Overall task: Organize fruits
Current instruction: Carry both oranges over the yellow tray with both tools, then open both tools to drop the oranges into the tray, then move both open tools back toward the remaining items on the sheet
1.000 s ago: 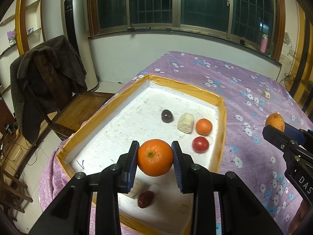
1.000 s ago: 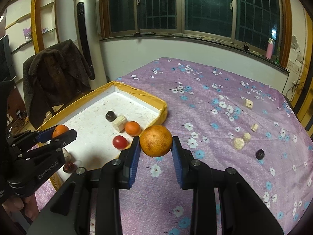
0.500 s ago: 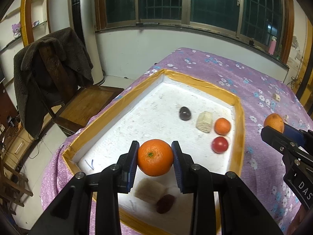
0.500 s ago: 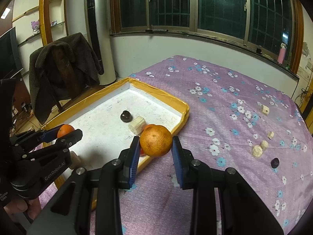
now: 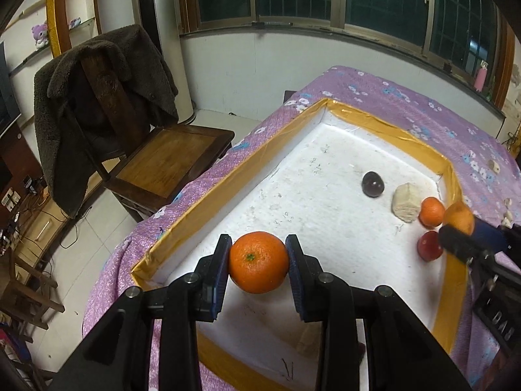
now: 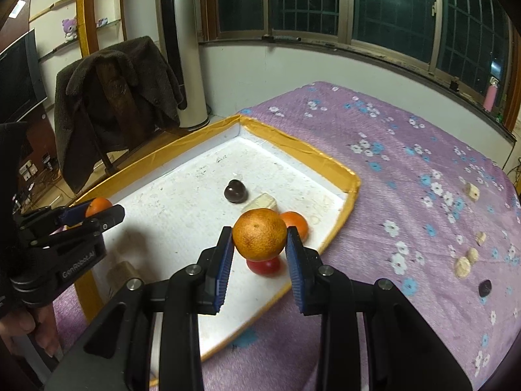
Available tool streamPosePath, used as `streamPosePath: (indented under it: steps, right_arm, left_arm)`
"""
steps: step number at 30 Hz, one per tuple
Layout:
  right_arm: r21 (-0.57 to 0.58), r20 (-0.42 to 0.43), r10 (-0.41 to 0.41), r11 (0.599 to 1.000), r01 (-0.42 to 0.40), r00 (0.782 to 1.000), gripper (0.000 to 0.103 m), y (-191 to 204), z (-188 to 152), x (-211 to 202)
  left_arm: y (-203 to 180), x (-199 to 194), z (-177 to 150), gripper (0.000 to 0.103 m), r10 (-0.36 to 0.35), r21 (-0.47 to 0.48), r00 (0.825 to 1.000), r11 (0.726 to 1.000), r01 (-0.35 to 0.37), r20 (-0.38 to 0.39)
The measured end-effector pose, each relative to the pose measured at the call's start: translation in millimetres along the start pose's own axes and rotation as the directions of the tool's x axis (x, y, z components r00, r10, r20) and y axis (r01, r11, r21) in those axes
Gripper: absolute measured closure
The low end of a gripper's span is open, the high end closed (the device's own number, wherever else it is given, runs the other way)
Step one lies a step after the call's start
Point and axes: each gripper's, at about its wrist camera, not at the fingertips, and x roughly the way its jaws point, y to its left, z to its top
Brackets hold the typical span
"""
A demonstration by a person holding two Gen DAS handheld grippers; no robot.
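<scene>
My left gripper point(image 5: 259, 262) is shut on a bright orange point(image 5: 258, 262) and holds it above the near left part of the white tray point(image 5: 329, 228) with its yellow taped rim. My right gripper point(image 6: 259, 239) is shut on a paler orange point(image 6: 259, 233) and holds it over the tray's right side, above a red tomato point(image 6: 264, 265) and a small orange point(image 6: 294, 223). In the tray also lie a dark plum point(image 5: 373, 184) and a pale banana chunk point(image 5: 405, 202). The right gripper shows in the left wrist view point(image 5: 456, 228); the left gripper shows in the right wrist view point(image 6: 94, 211).
The tray sits on a purple flowered cloth point(image 6: 423, 169). Several banana pieces point(image 6: 462, 265) and a dark fruit point(image 6: 485, 288) lie on the cloth to the right. A wooden chair with a dark coat point(image 5: 107, 104) stands left of the table. Another pale chunk point(image 6: 122, 272) lies near the tray's front.
Both grippers have moved left with their oranges. The right one went from over the cloth to over the tray's right side; the left one shifted toward the tray's left rim.
</scene>
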Motion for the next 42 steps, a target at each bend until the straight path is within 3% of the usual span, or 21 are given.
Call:
streamPosePath:
  steps: [5,7,9,14,18,21,26,31,35,42]
  right_arm:
    - [-0.028,-0.051,0.043,0.999,-0.045,0.998,0.069,11.4,-2.3,21.1]
    - [-0.039,-0.067,0.061,0.997,-0.064,0.996,0.069,16.8,-4.5,27.7]
    - [-0.049,-0.095,0.077,0.995,-0.082,0.993,0.067,20.2,-6.1,34.4]
    - [-0.043,-0.085,0.068,0.996,-0.072,0.994,0.036,16.8,-9.1,31.0]
    - [-0.022,-0.036,0.055,0.998,-0.055,0.998,0.033,-0.6,-13.9,7.3]
    - [0.049,0.009,0.028,0.998,-0.029,1.0,0.032,-32.9,-23.4,-17.3]
    - [0.201,0.041,-0.117,0.974,0.107,0.992,0.032,-117.3,-50.6,-56.6]
    - [0.363,-0.051,-0.287,0.887,0.285,0.957,0.032,-219.8,-87.8,-74.3]
    - [0.407,-0.119,-0.316,0.849,0.337,0.941,0.039,-265.6,-104.1,-69.9]
    - [0.385,-0.164,-0.3,0.858,0.341,0.94,0.047,-294.7,-99.8,-43.7]
  left_arm:
    - [6.8,9.3,2.7,0.068,0.02,-0.017,0.999,1.0,-0.021,-0.026]
    - [9.5,9.6,3.9,0.055,0.031,-0.026,0.999,0.999,-0.032,-0.027]
    - [13.6,5.6,4.3,0.036,0.048,-0.041,0.999,0.998,-0.048,-0.011]
    - [17.1,-8.4,4.7,0.03,0.038,-0.09,0.999,0.995,-0.036,0.018]
    - [-2.1,-26.3,6.1,0.028,-0.013,-0.088,0.998,0.996,0.018,0.061]
    - [-37.6,-41.8,6.4,0.026,-0.066,-0.034,0.994,0.997,0.07,0.092]
    - [-113.3,-54.4,3.0,0.026,-0.179,0.107,0.979,0.98,0.169,0.095]
    - [-178.6,-50.4,-4.2,0.026,-0.254,0.218,0.966,0.947,0.238,0.048]
    - [-228.5,-40.5,-10.8,0.026,-0.286,0.283,0.958,0.919,0.274,-0.002]
    - [-282.2,-22.8,-12.5,0.026,-0.302,0.343,0.952,0.89,0.3,-0.049]
